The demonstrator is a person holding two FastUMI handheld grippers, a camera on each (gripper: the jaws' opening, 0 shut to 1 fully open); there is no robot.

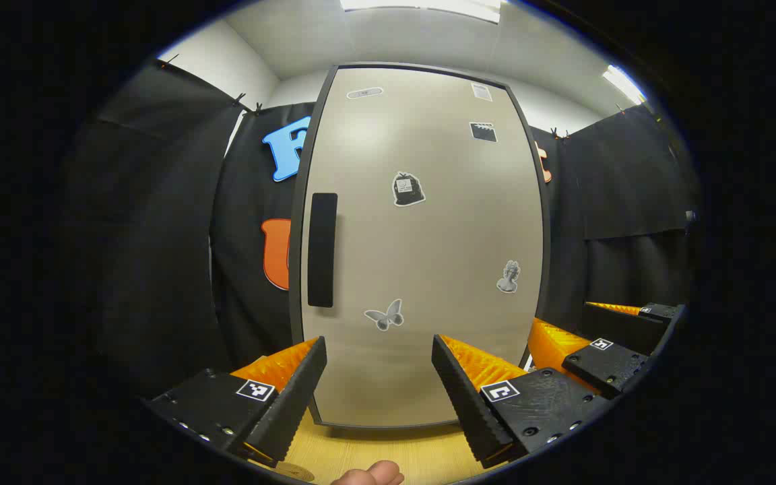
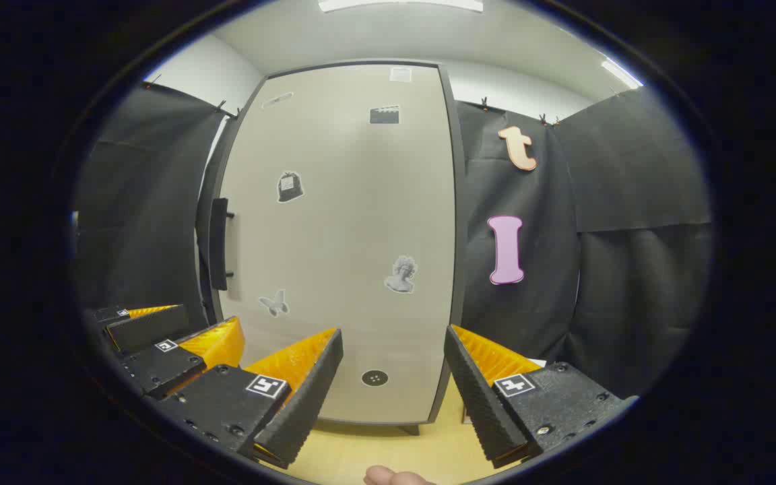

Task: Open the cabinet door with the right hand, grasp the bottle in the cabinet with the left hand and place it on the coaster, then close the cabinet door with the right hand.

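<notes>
One cabinet door (image 1: 422, 256), closed, standing on the wooden tabletop (image 1: 388, 451); one black handle (image 1: 322, 249) at its left edge. Five or so stickers on it, some too small to tell. Left tongs (image 1: 379, 377) apart, empty; right tongs (image 2: 393, 370) apart, empty, beside them, both short of the door.

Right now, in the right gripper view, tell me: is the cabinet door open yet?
No. The cabinet door sits flush and shut, its black handle untouched, with the open right tongs short of it.
</notes>
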